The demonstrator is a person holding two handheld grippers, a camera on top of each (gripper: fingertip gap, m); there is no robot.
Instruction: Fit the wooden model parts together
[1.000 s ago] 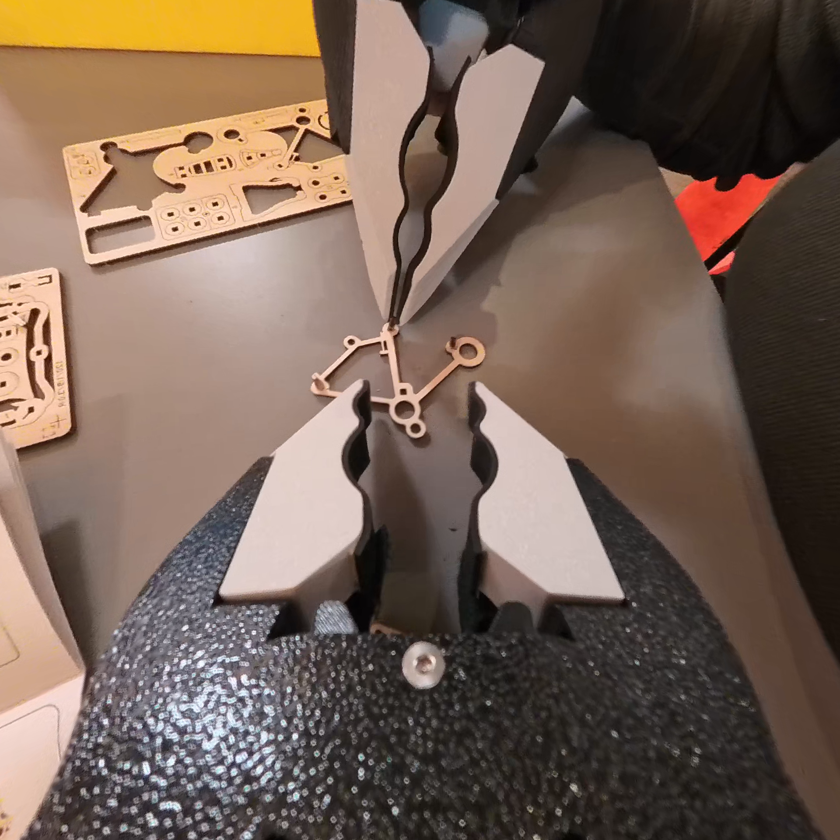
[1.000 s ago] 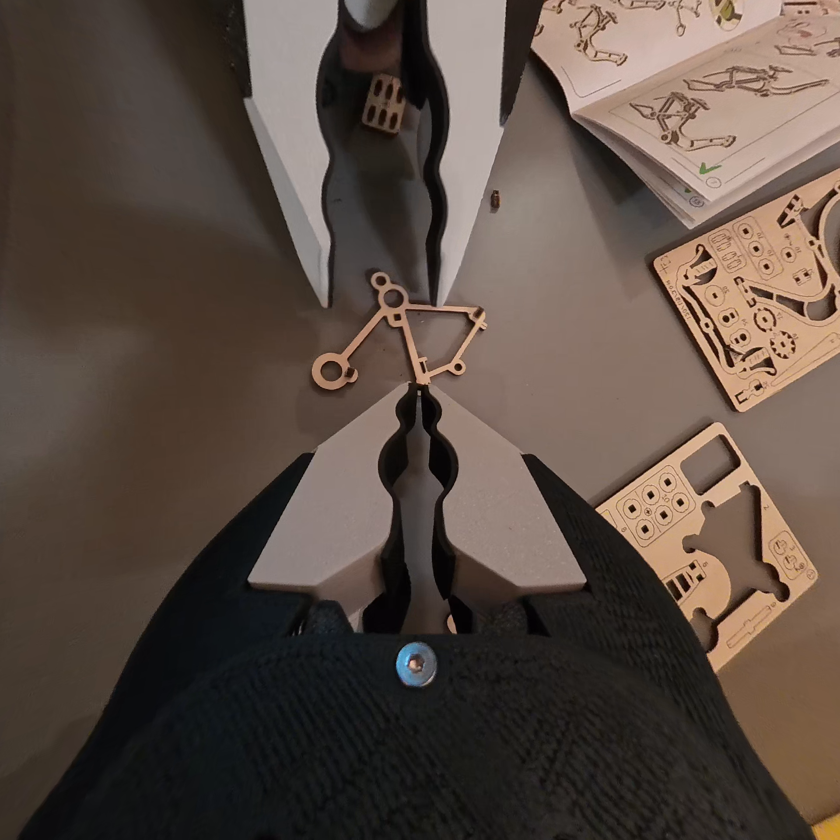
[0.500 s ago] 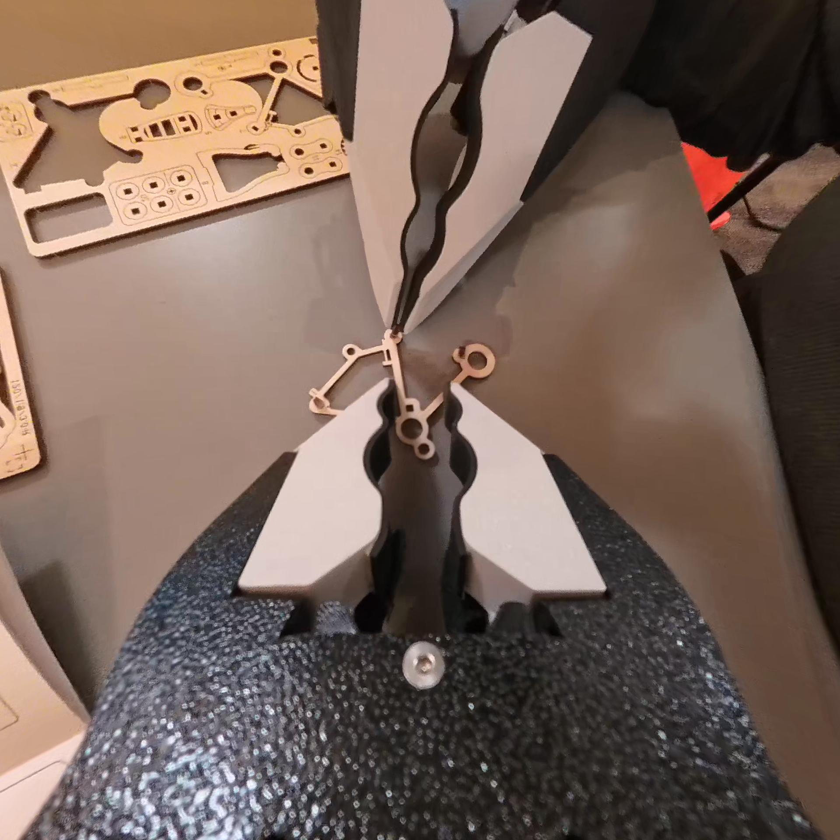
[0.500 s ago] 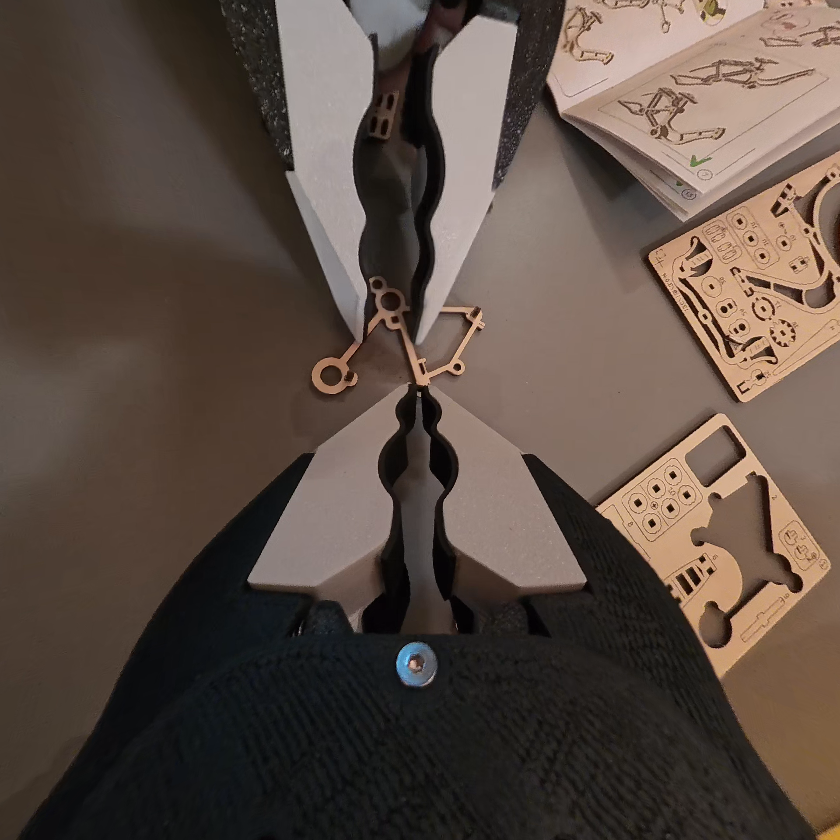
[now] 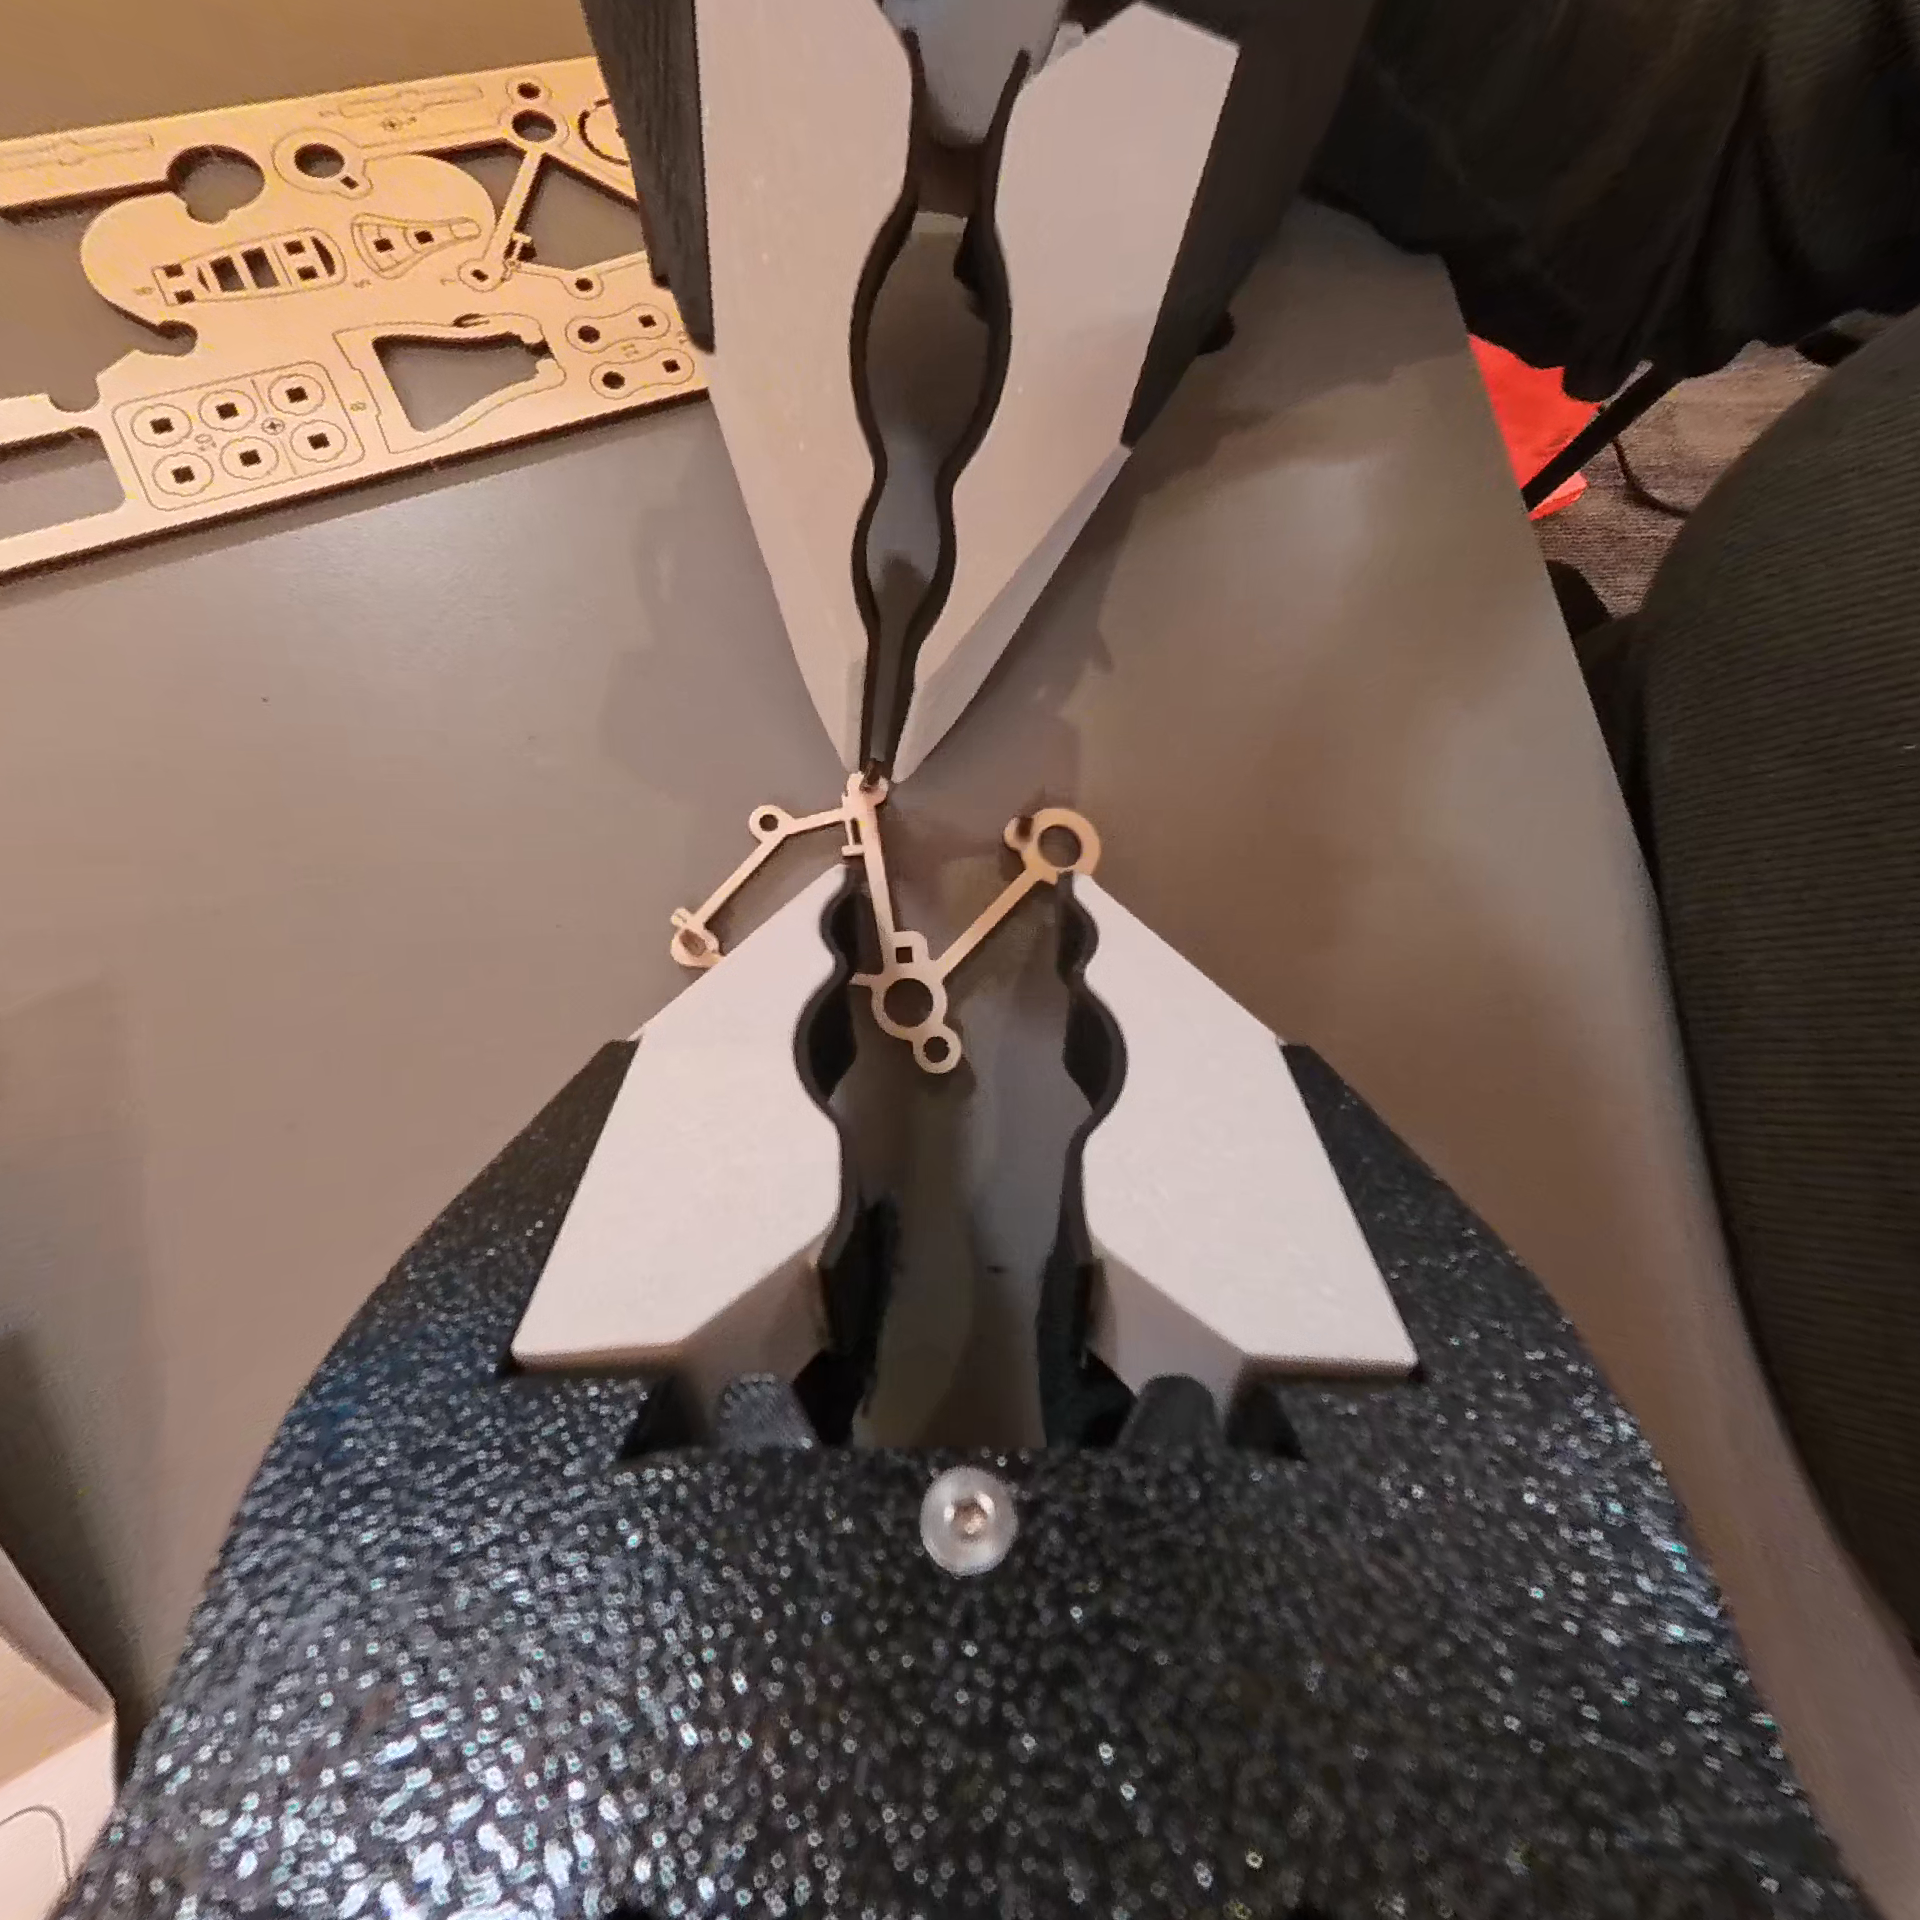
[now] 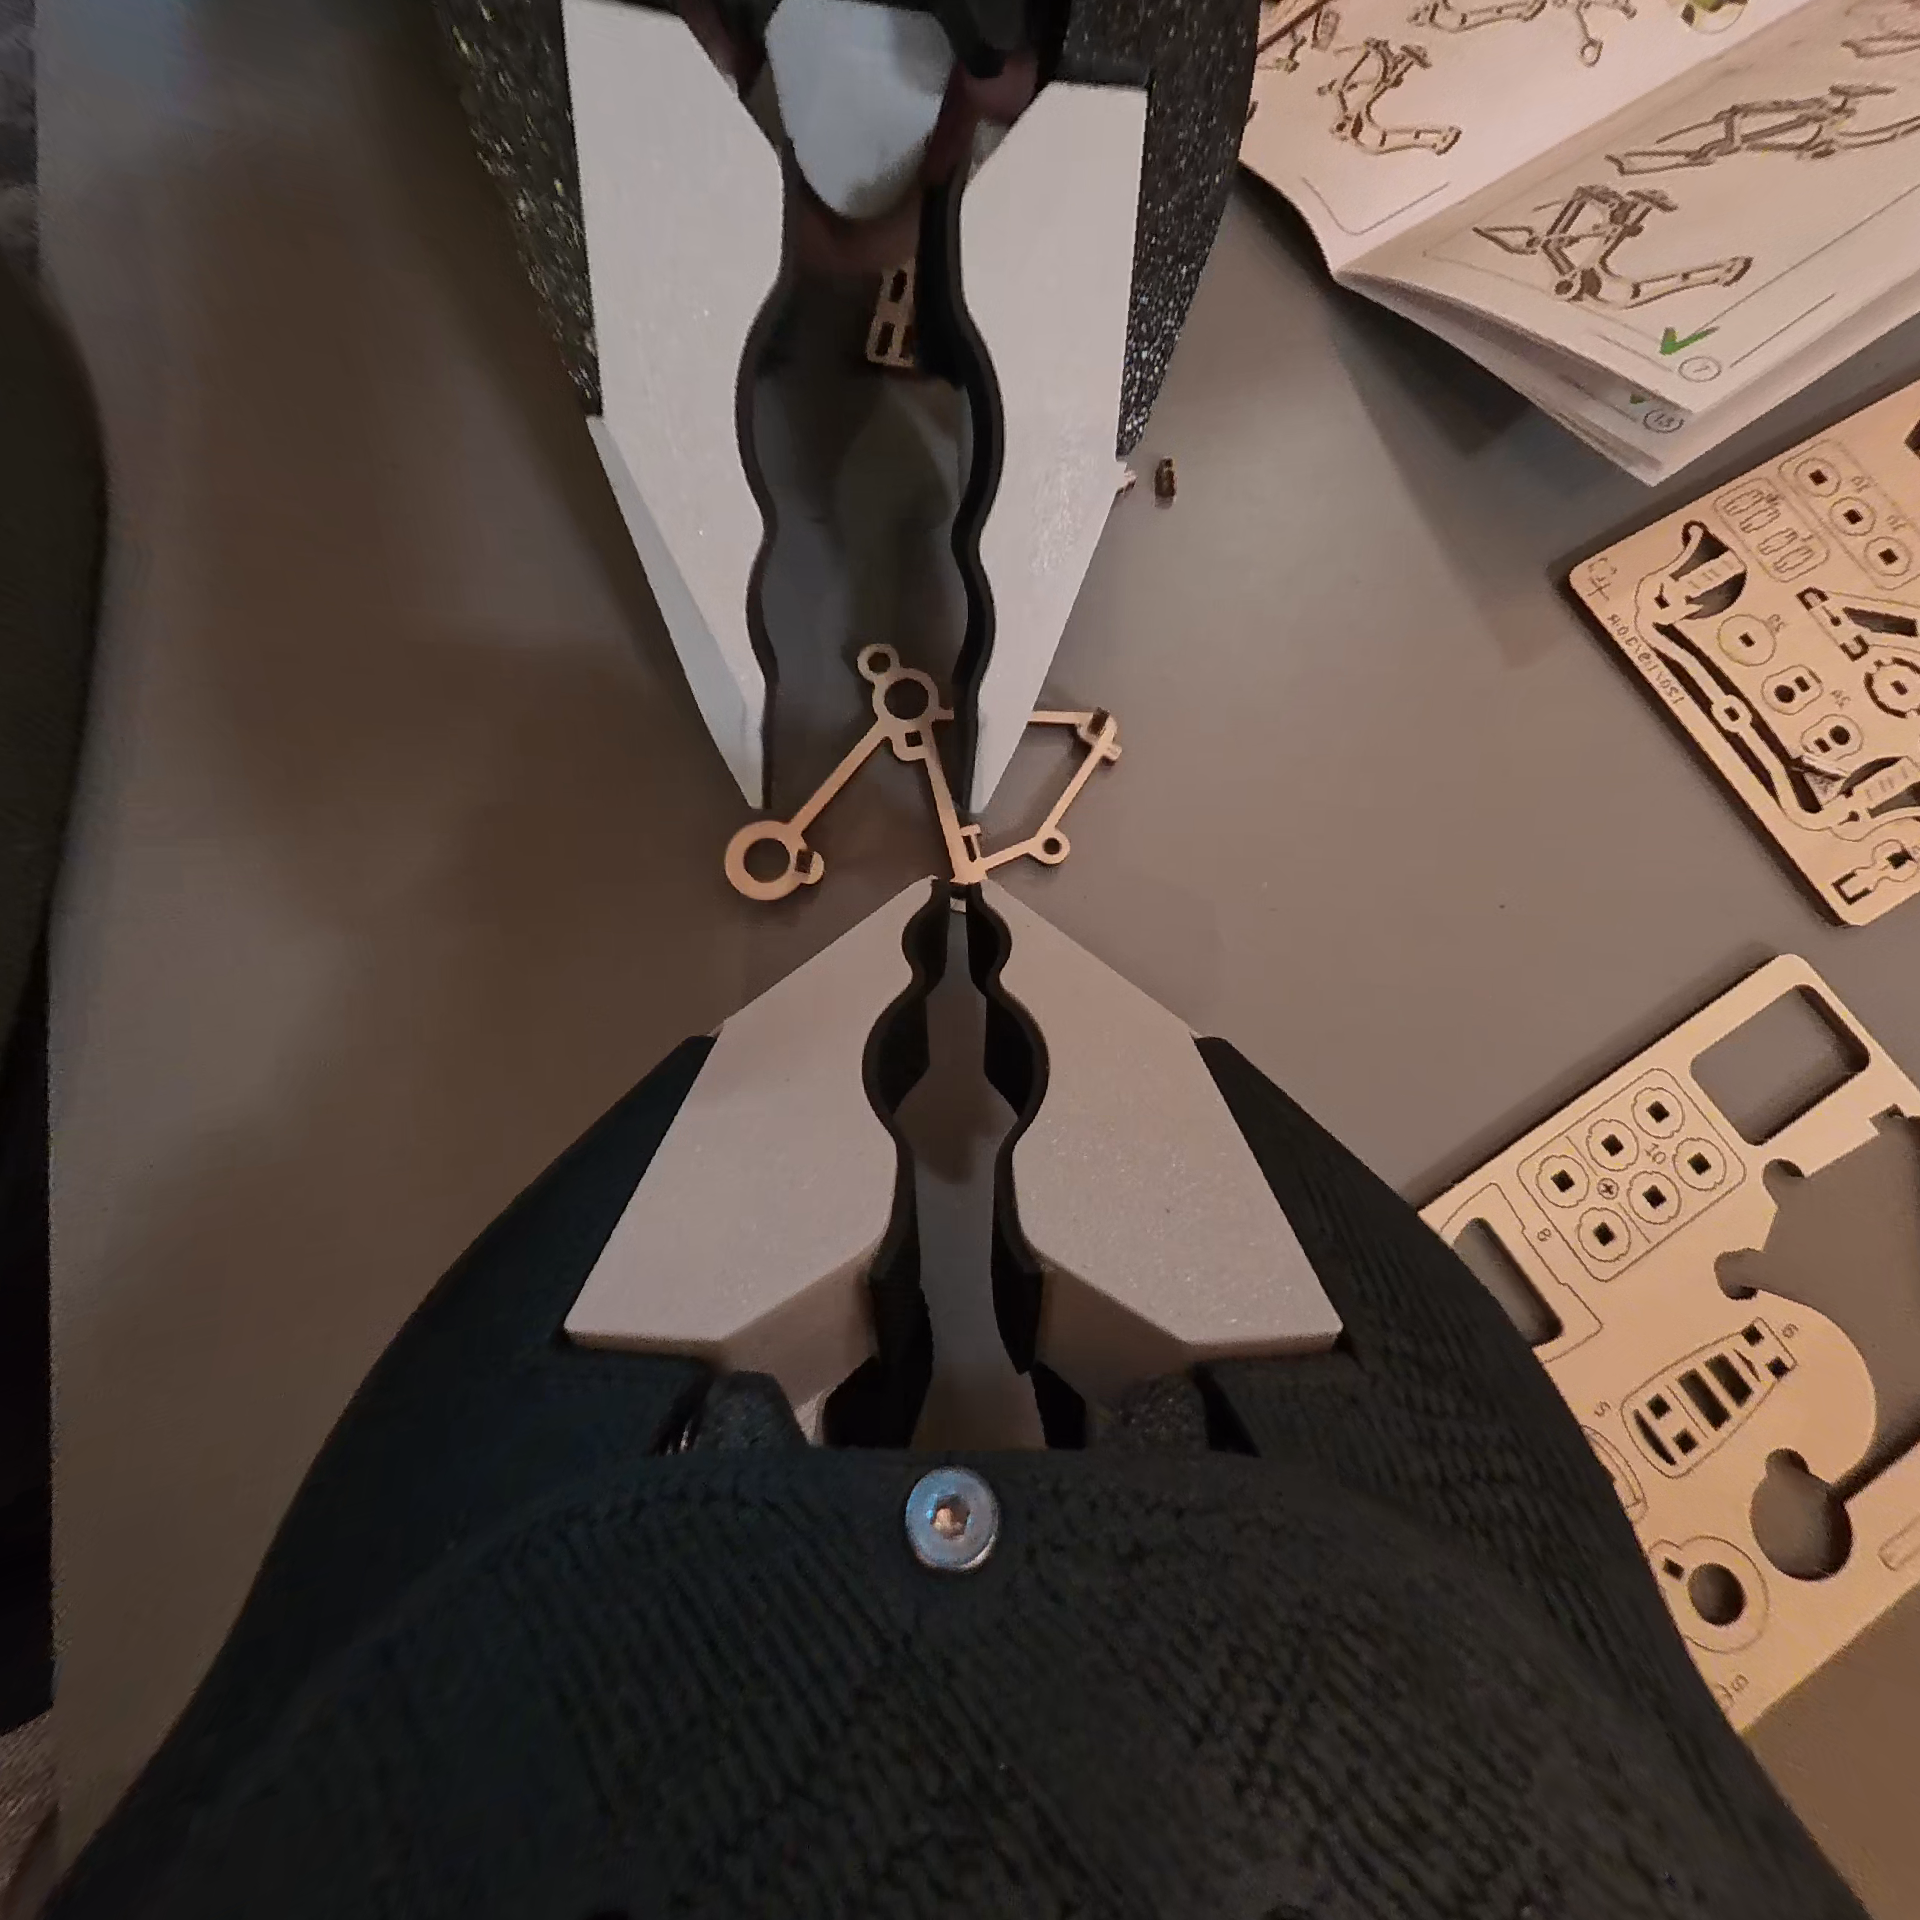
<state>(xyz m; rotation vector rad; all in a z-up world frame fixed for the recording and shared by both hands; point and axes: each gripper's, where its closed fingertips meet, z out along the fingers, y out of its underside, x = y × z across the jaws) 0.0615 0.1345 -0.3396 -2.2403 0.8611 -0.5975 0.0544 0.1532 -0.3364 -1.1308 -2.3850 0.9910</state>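
Left wrist view: the left gripper point(image 5: 961, 894) is standing open, its fingers flanking, not pressing, the thin wooden frame piece point(image 5: 902, 1003) lying on the grey table point(image 5: 364, 831).

Right wrist view: the right gripper point(image 6: 954, 902) is pinching the frame piece's point(image 6: 940, 800) near corner; part sheets point(image 6: 1766, 675) are lying alongside.

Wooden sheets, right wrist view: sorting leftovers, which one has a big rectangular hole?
The lower sheet, nearest the right gripper; the upper sheet lacks one.
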